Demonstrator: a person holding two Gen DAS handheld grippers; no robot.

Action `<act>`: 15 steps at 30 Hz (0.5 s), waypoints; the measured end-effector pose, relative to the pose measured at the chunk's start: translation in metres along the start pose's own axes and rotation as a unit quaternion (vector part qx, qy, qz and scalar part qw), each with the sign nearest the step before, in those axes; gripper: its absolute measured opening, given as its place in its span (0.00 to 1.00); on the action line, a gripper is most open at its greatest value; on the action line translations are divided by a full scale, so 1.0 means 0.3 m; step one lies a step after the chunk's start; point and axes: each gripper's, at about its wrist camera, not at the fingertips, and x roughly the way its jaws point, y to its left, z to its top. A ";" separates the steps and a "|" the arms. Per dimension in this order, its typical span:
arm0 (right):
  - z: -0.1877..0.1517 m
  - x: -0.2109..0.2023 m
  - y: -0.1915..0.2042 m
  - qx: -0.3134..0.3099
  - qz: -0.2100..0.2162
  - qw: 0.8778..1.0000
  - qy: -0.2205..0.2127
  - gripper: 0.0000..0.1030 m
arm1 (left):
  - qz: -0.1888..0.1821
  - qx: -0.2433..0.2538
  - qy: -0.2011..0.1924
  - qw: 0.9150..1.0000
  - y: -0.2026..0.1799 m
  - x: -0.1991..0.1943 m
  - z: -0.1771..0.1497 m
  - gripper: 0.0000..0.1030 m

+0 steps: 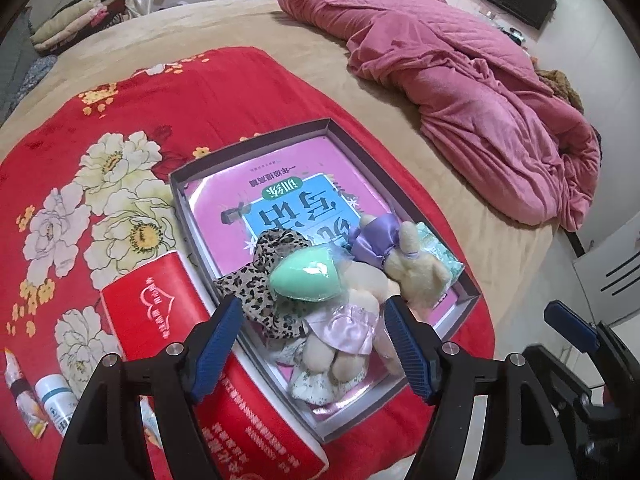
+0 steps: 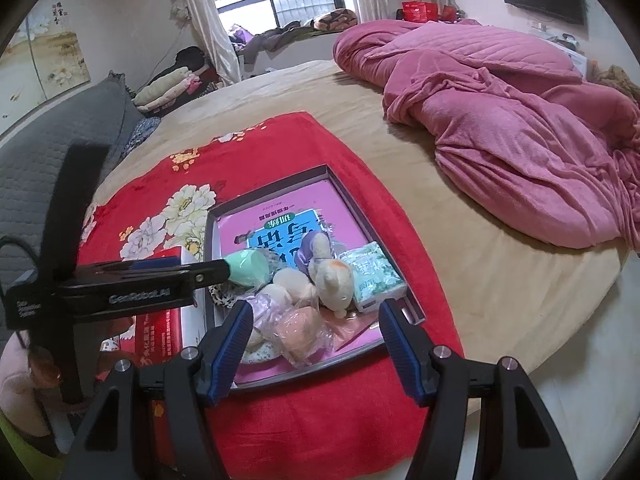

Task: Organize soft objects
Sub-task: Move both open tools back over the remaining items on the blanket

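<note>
A grey box [image 1: 256, 140] with a pink book inside lies on a red floral blanket [image 1: 120, 128]. In it are a green egg-shaped sponge [image 1: 304, 276] in clear wrap, a leopard-print scrunchie [image 1: 260, 280], a plush bear with a purple bow [image 1: 376, 264], and a tissue pack [image 1: 440, 252]. My left gripper [image 1: 316, 344] is open just above the bear's legs, empty. In the right wrist view my right gripper [image 2: 316, 344] is open above the box's near end [image 2: 320, 368], over an orange wrapped sponge [image 2: 304, 328]. The left gripper's arm [image 2: 140, 284] reaches in beside the green sponge [image 2: 248, 268].
A red tissue box [image 1: 168, 320] lies left of the grey box. Small tubes and a bottle [image 1: 56, 396] lie at the blanket's left edge. A crumpled pink quilt [image 1: 460, 80] covers the bed's far right. The bed edge [image 2: 560, 344] drops off at right.
</note>
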 end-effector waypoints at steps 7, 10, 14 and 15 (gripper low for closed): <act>0.005 -0.031 0.004 0.007 -0.016 1.000 -0.009 0.66 | 0.002 0.008 -0.014 1.000 -0.010 -0.080 -0.030 0.75; 0.007 -0.051 0.006 0.012 -0.023 1.000 -0.015 0.66 | 0.002 0.010 -0.019 1.000 -0.010 -0.116 -0.043 0.76; 0.011 -0.075 0.010 0.019 -0.029 0.999 -0.023 0.67 | 0.004 0.014 -0.028 1.000 -0.008 -0.168 -0.066 0.76; 0.012 -0.079 0.010 0.020 -0.031 0.999 -0.024 0.67 | 0.005 0.013 -0.030 0.999 -0.006 -0.183 -0.072 0.76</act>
